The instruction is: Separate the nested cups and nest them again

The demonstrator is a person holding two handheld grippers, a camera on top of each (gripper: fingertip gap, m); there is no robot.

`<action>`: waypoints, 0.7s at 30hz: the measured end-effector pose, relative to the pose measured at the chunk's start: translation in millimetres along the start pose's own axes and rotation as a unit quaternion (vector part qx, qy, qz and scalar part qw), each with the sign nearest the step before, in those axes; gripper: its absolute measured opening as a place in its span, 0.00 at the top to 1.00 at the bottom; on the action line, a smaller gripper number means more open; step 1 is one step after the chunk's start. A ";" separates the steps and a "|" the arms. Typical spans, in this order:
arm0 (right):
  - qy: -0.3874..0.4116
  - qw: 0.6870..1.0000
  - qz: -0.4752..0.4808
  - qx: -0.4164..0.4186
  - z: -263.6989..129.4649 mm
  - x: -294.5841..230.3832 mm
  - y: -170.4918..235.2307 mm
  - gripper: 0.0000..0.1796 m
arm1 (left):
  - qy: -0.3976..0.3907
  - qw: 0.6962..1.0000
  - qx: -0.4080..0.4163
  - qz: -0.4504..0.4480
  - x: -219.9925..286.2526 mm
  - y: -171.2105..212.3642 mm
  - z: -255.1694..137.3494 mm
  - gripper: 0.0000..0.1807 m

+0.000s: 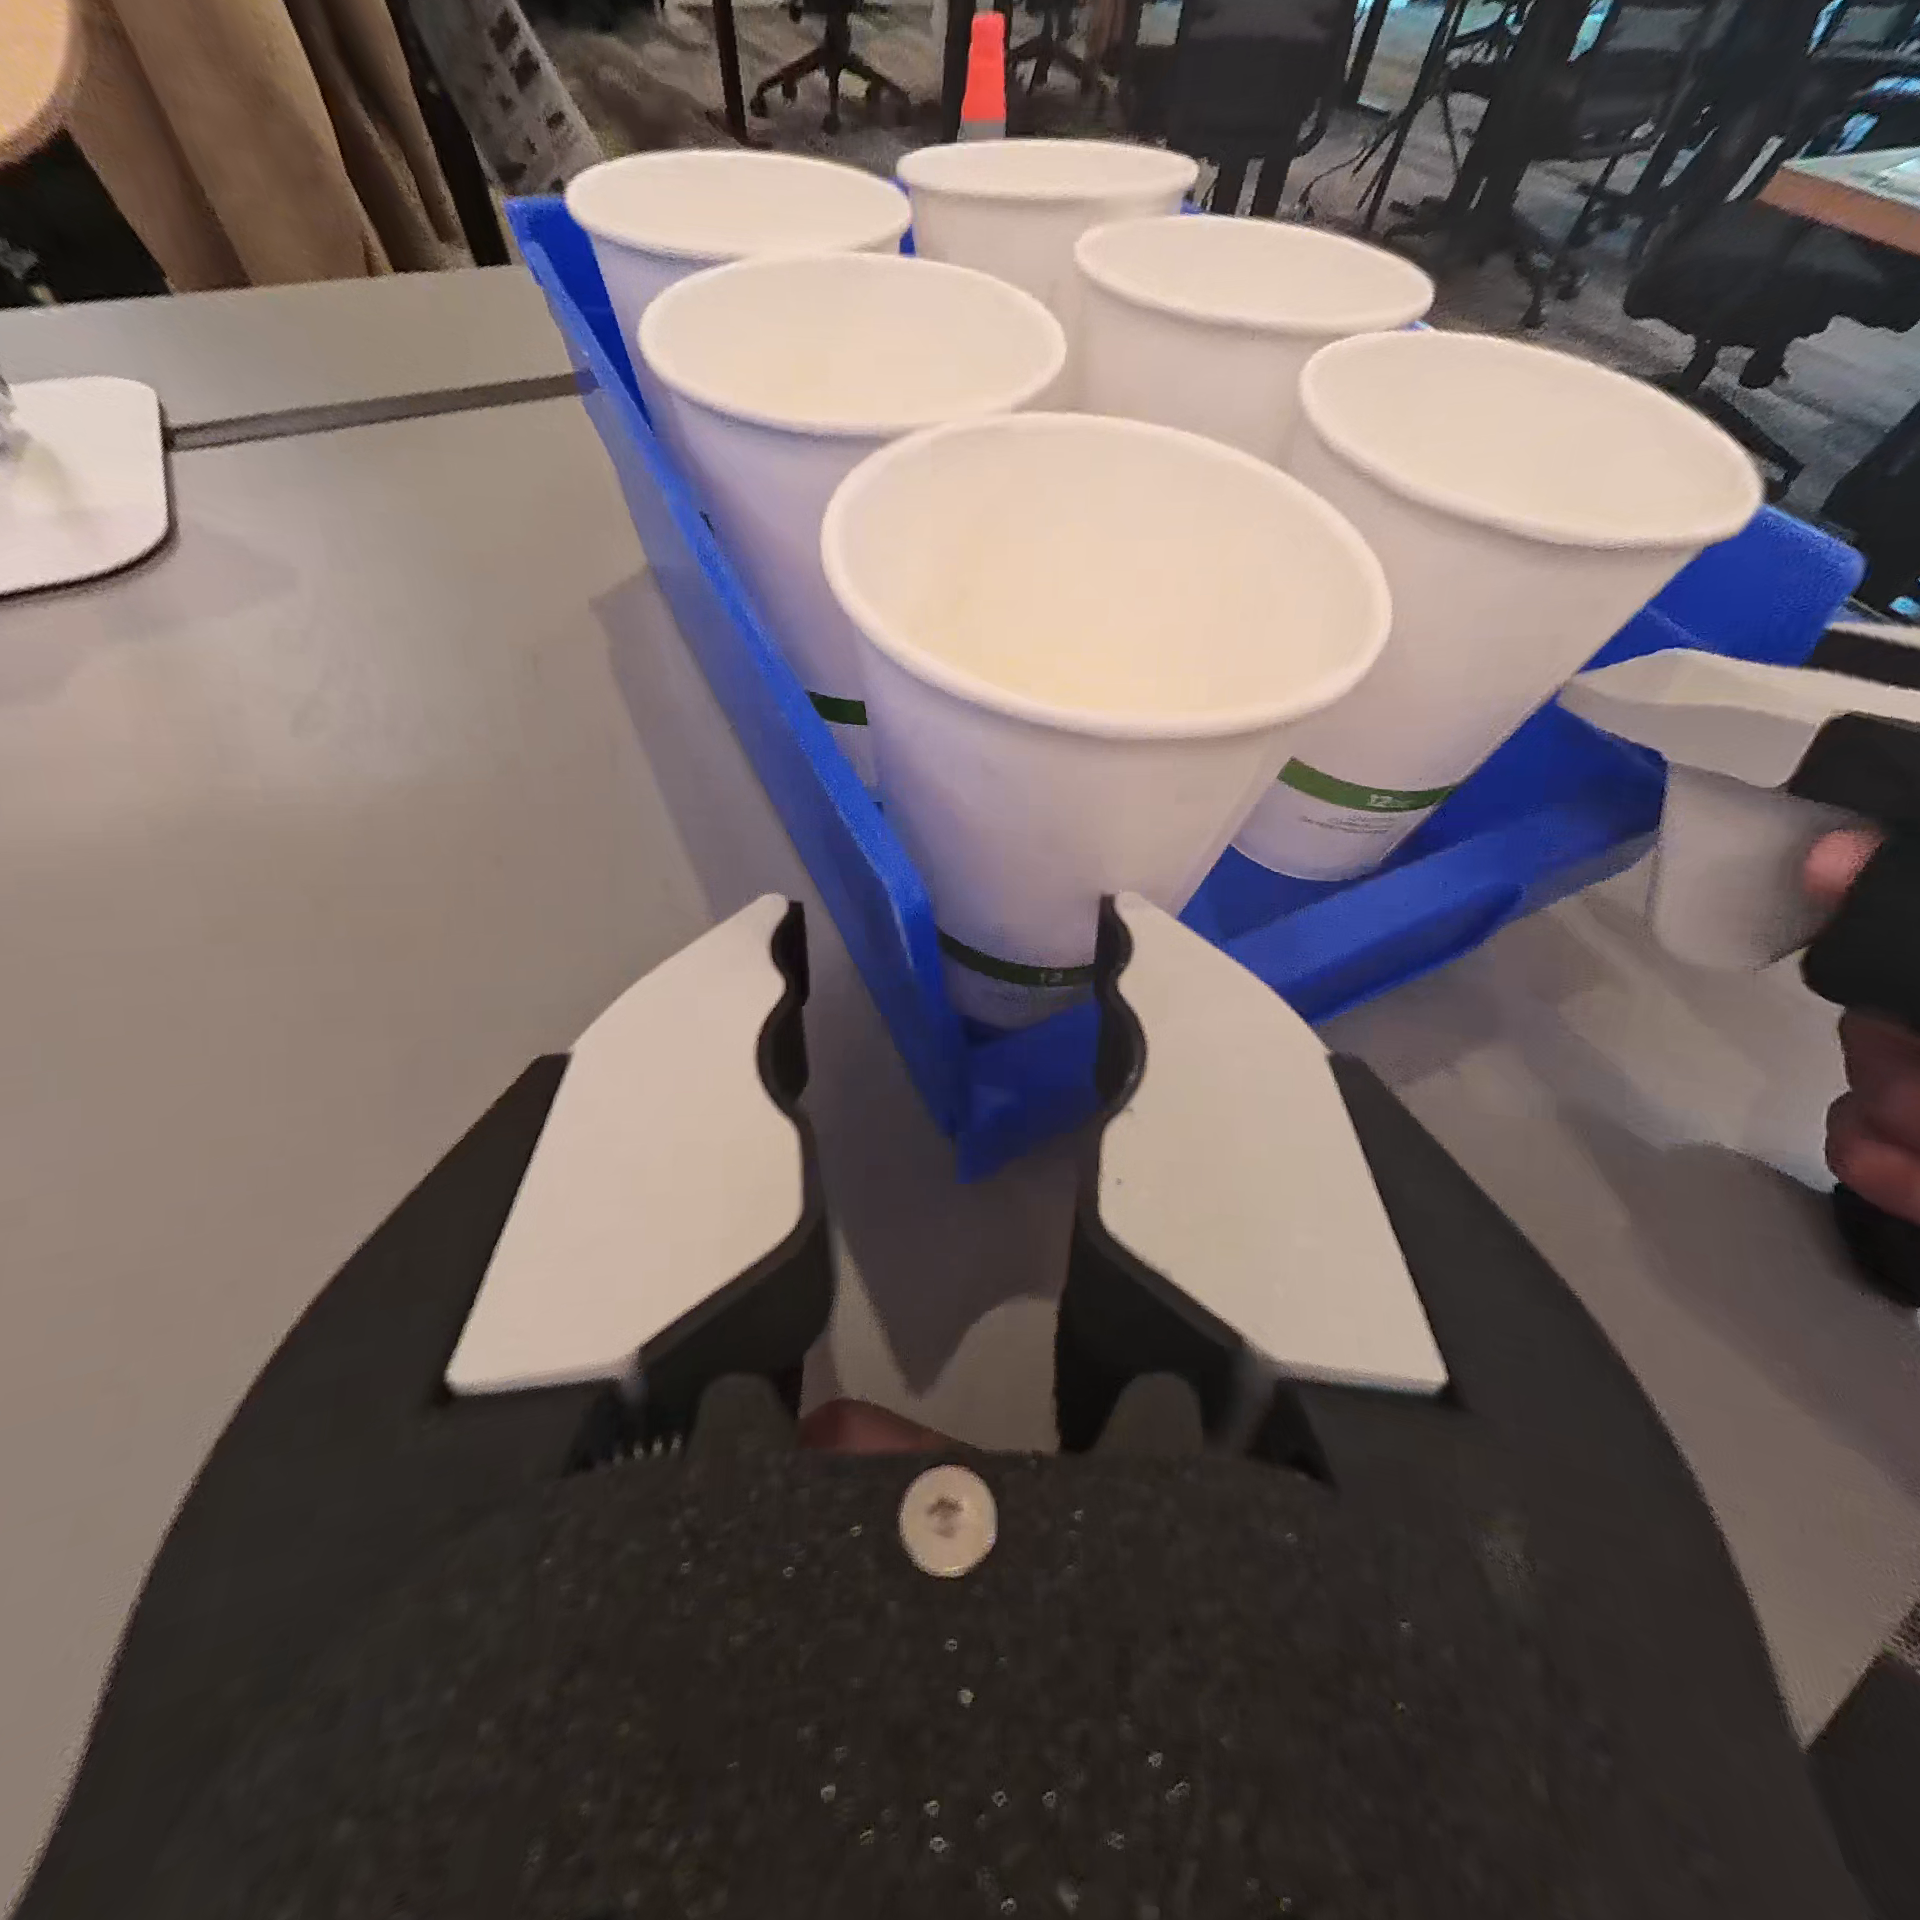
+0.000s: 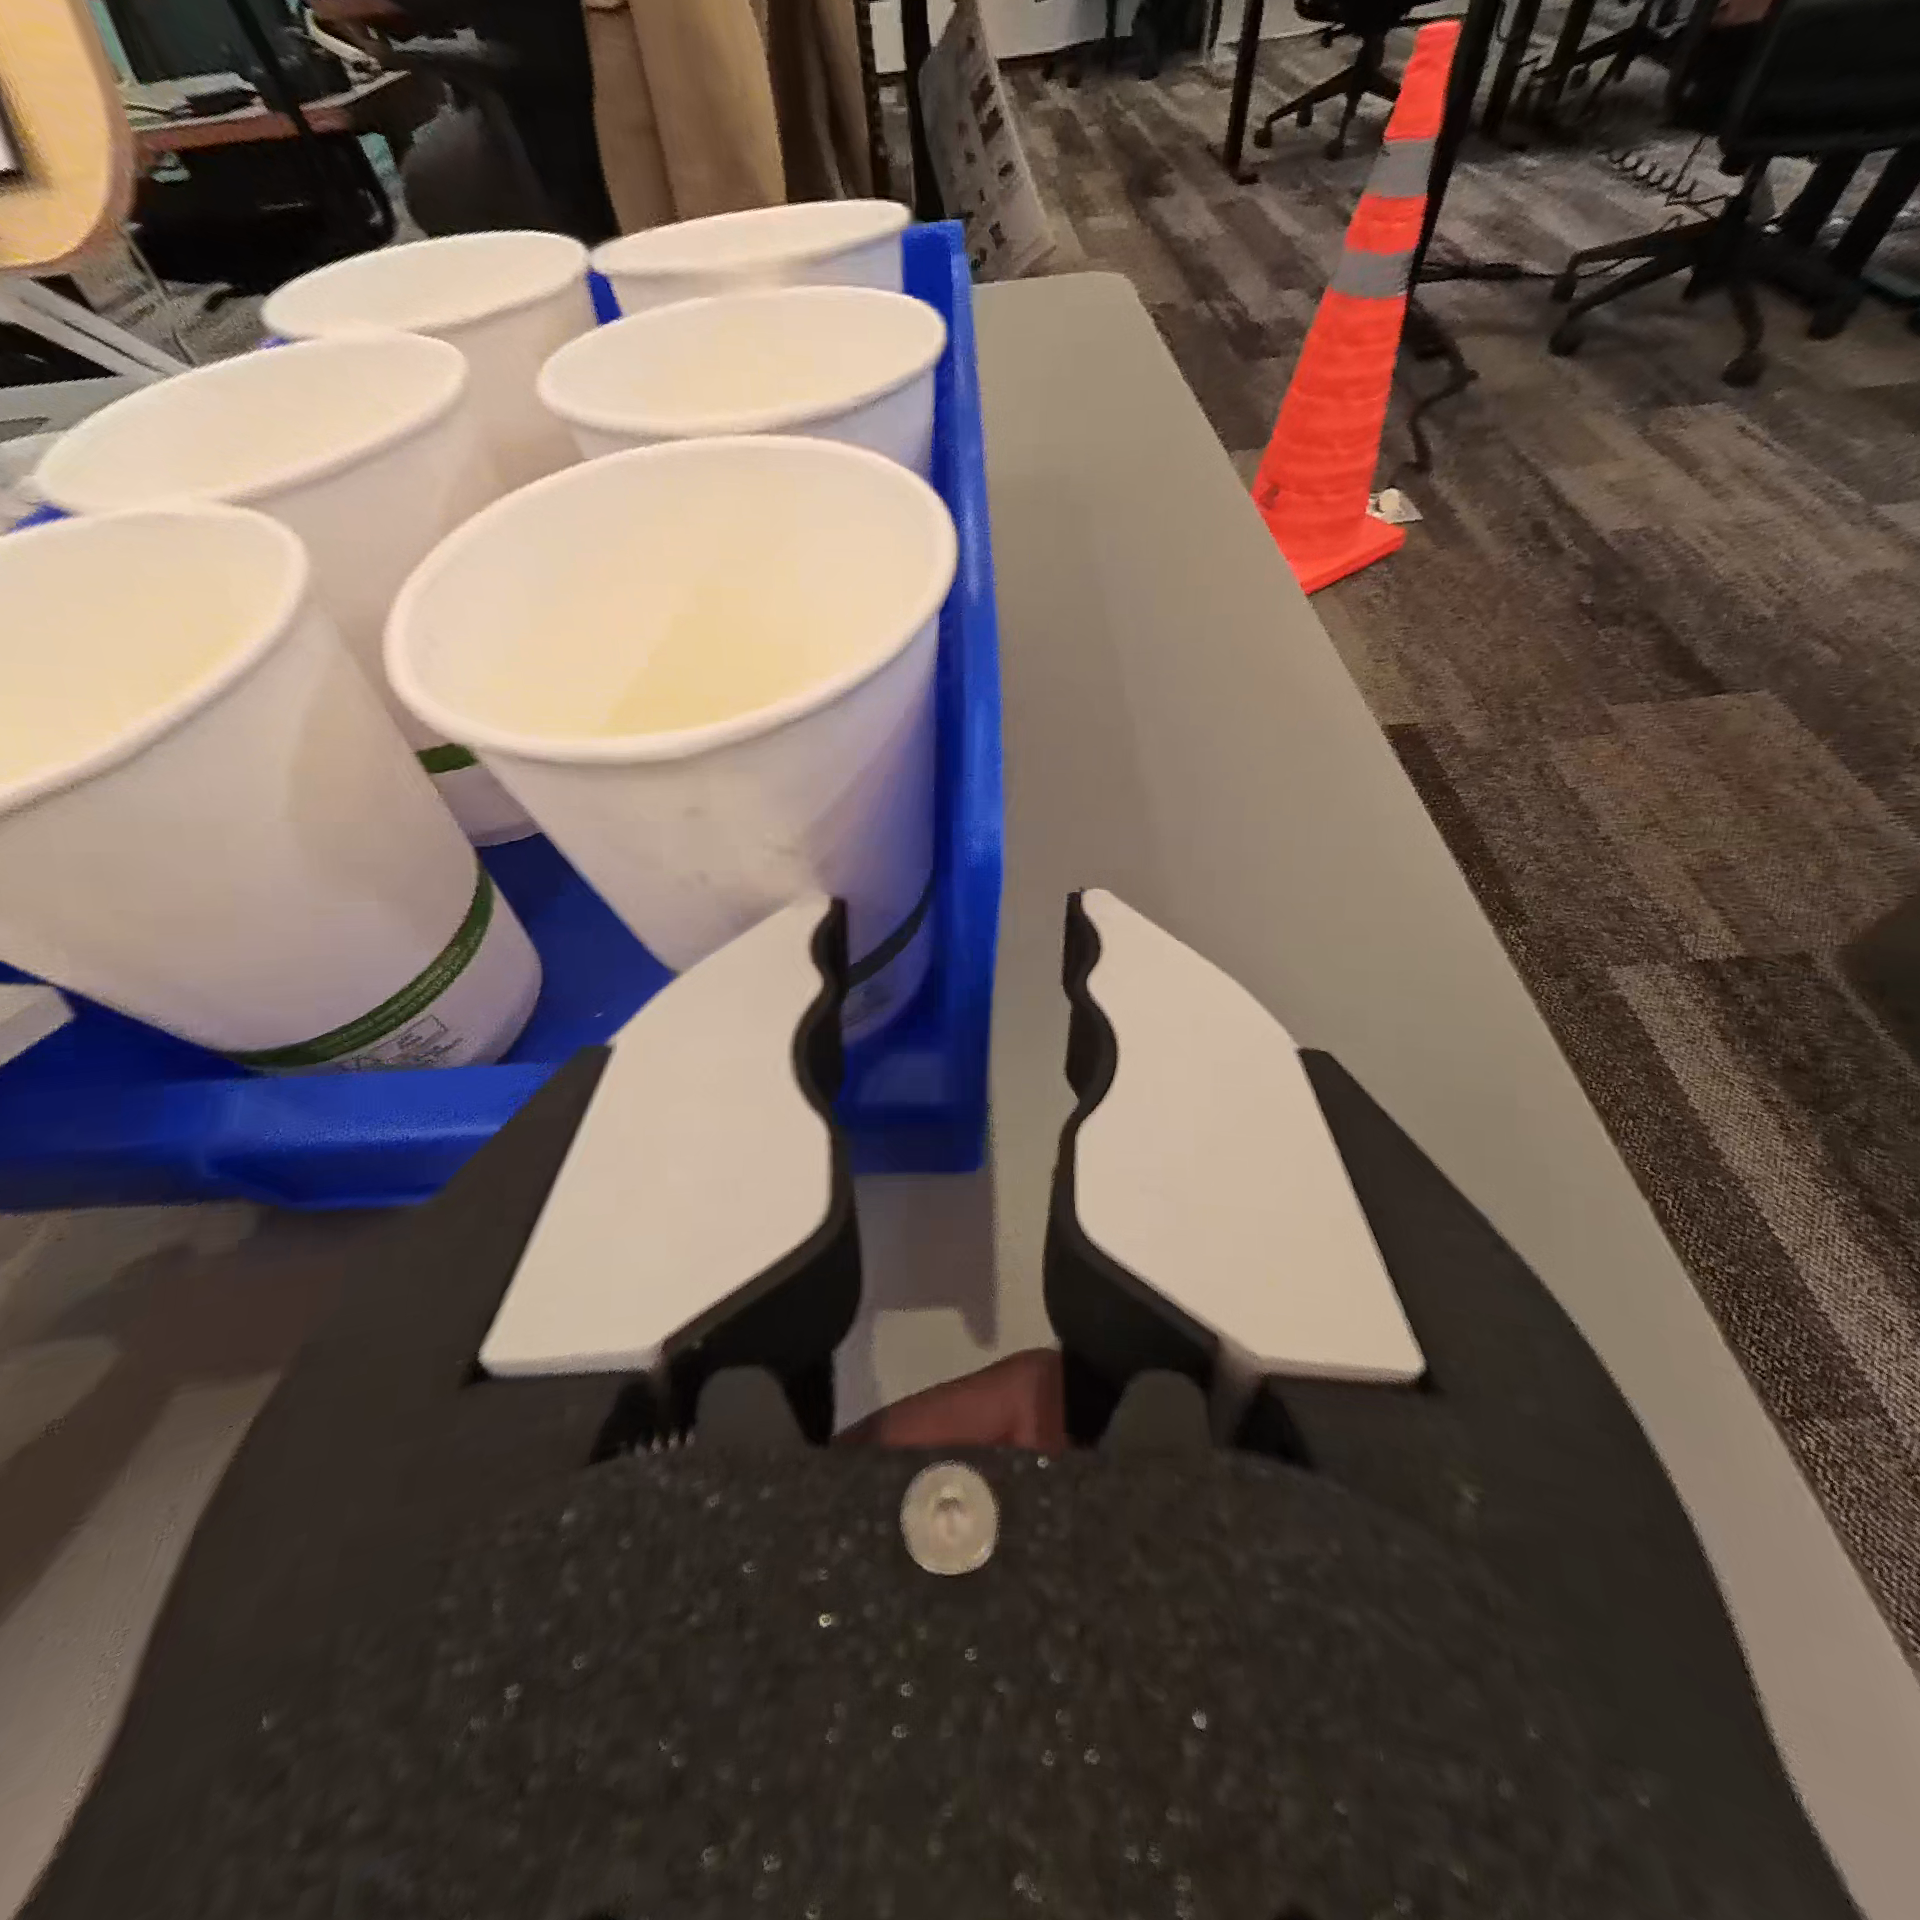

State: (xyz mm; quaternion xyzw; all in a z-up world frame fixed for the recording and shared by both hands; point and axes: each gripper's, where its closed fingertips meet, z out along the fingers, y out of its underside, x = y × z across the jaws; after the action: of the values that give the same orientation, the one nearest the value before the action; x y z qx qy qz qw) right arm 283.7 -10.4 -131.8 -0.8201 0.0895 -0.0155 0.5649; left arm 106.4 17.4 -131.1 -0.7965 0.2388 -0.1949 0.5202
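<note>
Several white paper cups stand upright and apart in a blue tray on a grey table. In the left wrist view my left gripper is open and empty, just short of the tray's near corner, in front of the nearest cup. In the right wrist view my right gripper is open and empty at the tray's right near corner; its left finger overlaps the base of the nearest cup. The right gripper also shows at the right edge of the left wrist view, held by a hand.
A white flat stand base lies on the table at the left. The table's right edge drops to a carpeted floor with an orange traffic cone and office chairs behind.
</note>
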 end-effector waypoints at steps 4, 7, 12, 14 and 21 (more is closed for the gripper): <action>-0.017 0.999 0.025 0.021 4.0 0.1 -6.4 0.97 | -0.047 0.999 -0.006 -0.008 -13.8 -4.0 11.9 0.92; -0.009 0.999 0.015 0.029 4.2 -3.8 -7.8 0.98 | -0.080 0.997 -0.011 0.005 -23.2 -6.0 16.6 0.96; 0.046 0.997 0.012 0.053 -9.0 -23.6 -9.6 0.98 | -0.081 0.996 -0.009 -0.030 -41.2 -8.2 10.0 0.98; 0.054 0.996 0.012 0.074 -15.9 -39.4 -13.8 0.99 | -0.074 0.996 -0.006 -0.043 -51.8 -7.4 0.5 0.98; 0.001 0.994 0.009 0.111 -22.2 -149.2 -17.2 0.98 | -0.119 0.992 0.019 -0.040 -136.5 -4.7 -69.1 0.98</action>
State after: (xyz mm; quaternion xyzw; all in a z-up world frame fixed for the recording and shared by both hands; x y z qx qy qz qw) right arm 136.4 -0.5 -96.5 -0.7518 0.0949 -0.0214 0.6522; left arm -41.9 47.8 -108.7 -0.8129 0.1391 -0.1239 0.5519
